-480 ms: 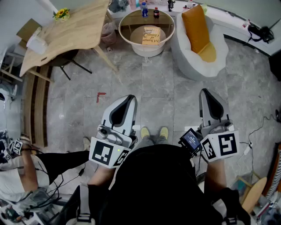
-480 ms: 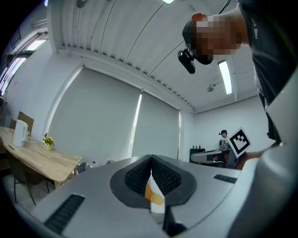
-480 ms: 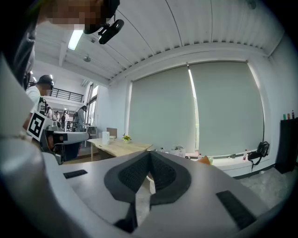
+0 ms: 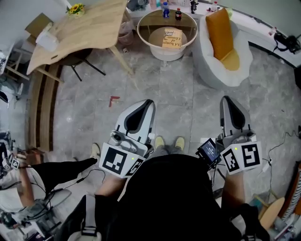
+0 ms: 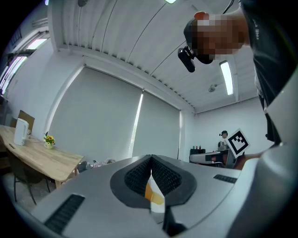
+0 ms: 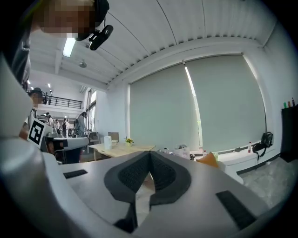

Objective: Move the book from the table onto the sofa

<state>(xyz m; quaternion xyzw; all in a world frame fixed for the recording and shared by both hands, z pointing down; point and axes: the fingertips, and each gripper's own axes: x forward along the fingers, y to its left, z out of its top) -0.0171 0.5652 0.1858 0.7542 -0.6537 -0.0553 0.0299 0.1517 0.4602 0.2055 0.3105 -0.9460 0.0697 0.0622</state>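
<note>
At the far left, a long pale wooden worktop [image 4: 84, 30] with a smooth planked surface is seen, with a small bunch of yellow flowers [image 4: 75, 8] at its far end. The floor [image 4: 174, 89] is laid with grey, veined stone tiles.

The left gripper [image 4: 148, 102], a smooth white-and-grey plastic shell with a marker cube at its near end, is held low in the near middle. Its fingers [image 5: 135, 175], lined with black ribbed rubber, are clenched together at the tips with nothing gripped.

Far ahead, a round glass worktop with a white rim [image 4: 141, 35] is placed, with two small bottles [image 4: 171, 12] at its far edge. The thin yellow paperback book [image 4: 172, 38] lies flat inside this rim. It is well apart from both sets of fingers, between their two lines and closer to the left one.

The right gripper [image 4: 227, 100], of the same moulded plastic, is held in the near right. Its ribbed fingers [image 6: 164, 174] are likewise clenched shut on nothing.

At the far right, just beside the round worktop, the rounded white upholstered sofa [image 4: 207, 66] is seen with its orange cushions [image 4: 221, 28].
</note>
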